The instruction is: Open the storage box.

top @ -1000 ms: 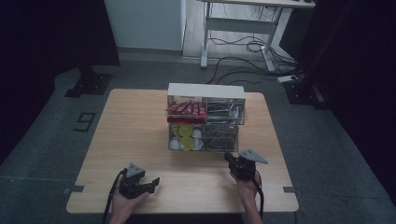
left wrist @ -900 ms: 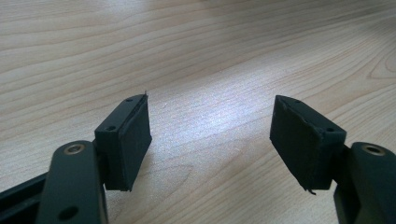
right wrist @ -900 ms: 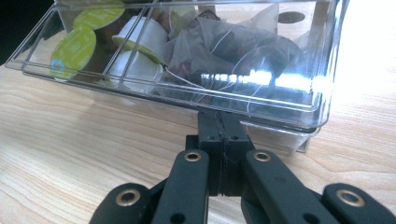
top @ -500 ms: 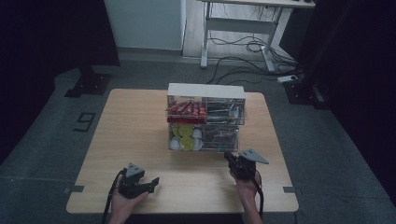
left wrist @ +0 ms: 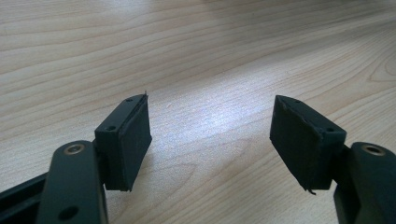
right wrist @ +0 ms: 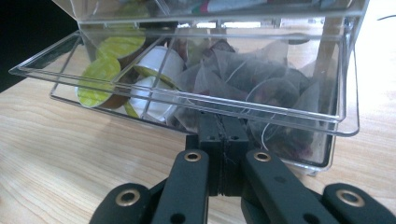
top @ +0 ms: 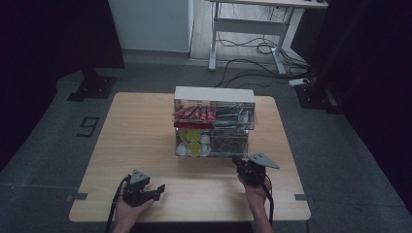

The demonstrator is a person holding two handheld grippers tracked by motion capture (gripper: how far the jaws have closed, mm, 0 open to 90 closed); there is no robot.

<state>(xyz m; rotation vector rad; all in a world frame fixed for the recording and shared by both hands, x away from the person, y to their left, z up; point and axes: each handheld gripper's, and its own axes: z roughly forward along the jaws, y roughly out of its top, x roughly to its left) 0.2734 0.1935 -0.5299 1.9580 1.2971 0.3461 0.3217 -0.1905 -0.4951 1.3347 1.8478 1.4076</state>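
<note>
While both hands rest near the bottom edge of the high view, the scene reads like this:

Table: a light wooden table [top: 141,145] fills the middle of the high view, on a grey floor.

Organizer: a clear plastic organizer [top: 214,121] with a white top stands at the centre of the table, a little toward the upper part. It has two levels.

Upper level: red packets [top: 194,114] lie on the left side; the dark items on the right side are too small to tell.

Lower level: round capsules [right wrist: 100,79] with green and white lids are at the left, and tea bags [right wrist: 252,84] with thin strings at the right, as the right gripper view shows.

Lower drawer: the clear drawer [right wrist: 187,100] is tilted open toward the camera in the right gripper view, in the upper half of the frame.

Left gripper: the left gripper [left wrist: 212,135] is at the lower left of the table in the high view. Its jaws are spread wide, with only bare wood between them, and they hold nothing.

Right gripper: the right gripper [right wrist: 223,135] is at the lower right of the organizer in the high view. Its jaws are pressed together, and the tips are just under the front rim of the drawer. I cannot tell if they touch it.

Hands: one hand [top: 127,211] holds the left gripper, the other hand [top: 255,194] holds the right one.
</note>
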